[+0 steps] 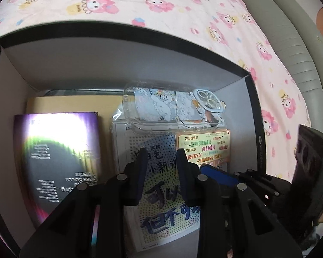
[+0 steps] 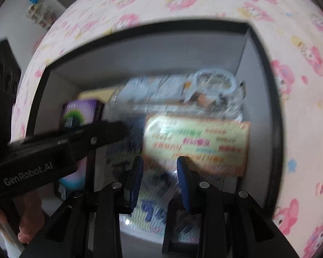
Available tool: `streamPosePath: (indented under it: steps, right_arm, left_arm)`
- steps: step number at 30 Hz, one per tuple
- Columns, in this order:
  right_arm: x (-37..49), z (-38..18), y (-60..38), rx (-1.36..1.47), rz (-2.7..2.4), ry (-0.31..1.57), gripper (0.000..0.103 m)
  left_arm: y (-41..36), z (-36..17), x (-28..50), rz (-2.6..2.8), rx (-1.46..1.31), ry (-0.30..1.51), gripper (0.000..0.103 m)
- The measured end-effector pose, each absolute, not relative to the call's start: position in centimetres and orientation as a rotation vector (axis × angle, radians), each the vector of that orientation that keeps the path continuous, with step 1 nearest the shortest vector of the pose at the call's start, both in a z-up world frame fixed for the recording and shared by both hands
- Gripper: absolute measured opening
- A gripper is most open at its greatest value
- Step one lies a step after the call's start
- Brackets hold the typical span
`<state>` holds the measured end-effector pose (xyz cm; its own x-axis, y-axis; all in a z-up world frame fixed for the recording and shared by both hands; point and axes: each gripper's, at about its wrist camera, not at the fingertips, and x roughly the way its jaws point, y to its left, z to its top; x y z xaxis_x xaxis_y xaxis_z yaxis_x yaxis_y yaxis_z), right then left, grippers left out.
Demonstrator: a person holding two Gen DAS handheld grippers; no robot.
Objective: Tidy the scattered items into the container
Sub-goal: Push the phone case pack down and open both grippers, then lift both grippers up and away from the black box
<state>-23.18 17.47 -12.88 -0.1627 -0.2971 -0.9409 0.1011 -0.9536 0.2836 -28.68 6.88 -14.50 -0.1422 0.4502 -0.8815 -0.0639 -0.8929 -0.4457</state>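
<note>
A black box with a white inside (image 1: 127, 64) stands on the patterned bedsheet; it also shows in the right wrist view (image 2: 152, 53). Inside lie a purple screen-protector box (image 1: 56, 150), a clear phone case with cartoon print (image 1: 174, 107), a dotted pack with blue characters (image 1: 161, 185) and a yellow card (image 1: 202, 148). My left gripper (image 1: 160, 157) hovers over the dotted pack, open and empty. My right gripper (image 2: 160, 163) is open and empty above the yellow card (image 2: 196, 144). The right wrist view is blurred.
The pink cartoon bedsheet (image 1: 183, 10) surrounds the box. A grey padded bed edge (image 1: 290, 43) runs at the right. The left gripper's body (image 2: 43, 154) crosses the right wrist view at the left. A black object (image 2: 0, 81) stands at far left.
</note>
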Motion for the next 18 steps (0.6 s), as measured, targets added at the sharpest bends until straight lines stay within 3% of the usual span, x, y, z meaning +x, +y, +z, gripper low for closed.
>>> streamPosePath:
  steps: [6, 15, 18]
  right_arm:
    - [-21.6, -9.3, 19.1, 1.711, -2.378, -0.253, 0.029]
    - [-21.7, -7.1, 22.4, 1.618, -2.568, -0.401, 0.03]
    - [-22.0, -7.3, 21.6, 1.624, -2.588, -0.32, 0.03]
  left_arm:
    - [9.5, -15.0, -29.4, 2.006, -1.802, -0.497, 0.027]
    - [9.5, -13.7, -27.6, 2.054, -1.776, -0.39, 0.025]
    - [9.2, -11.8, -26.5, 2.145, -1.69, -0.356, 0.025]
